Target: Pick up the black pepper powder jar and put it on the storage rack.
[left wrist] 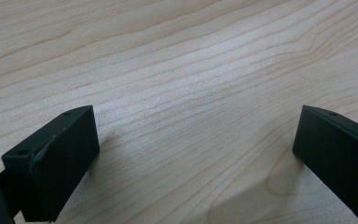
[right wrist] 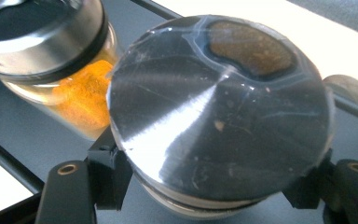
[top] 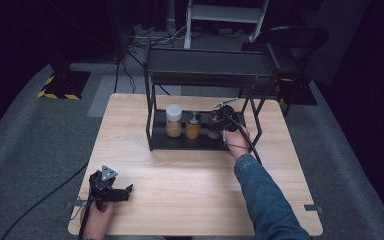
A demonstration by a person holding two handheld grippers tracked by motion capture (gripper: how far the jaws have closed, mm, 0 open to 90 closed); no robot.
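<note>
From the high view, the right gripper (top: 219, 120) reaches into the rack (top: 152, 125) on the table (top: 190, 175), clamped on a jar (top: 214, 133) on the lower shelf, right of 2 jars, a white-lidded one (top: 174, 121) and an orange one (top: 193, 126), while the left gripper (top: 111, 190) rests near the table's front left corner. Along the left gripper view, the jaws stand wide apart over bare wood (left wrist: 182, 70). Along the right gripper view, both jaws press the sides of the metal-lidded jar (right wrist: 219, 107), with the orange jar (right wrist: 51, 60) just beside it on the shelf (right wrist: 23, 135).
</note>
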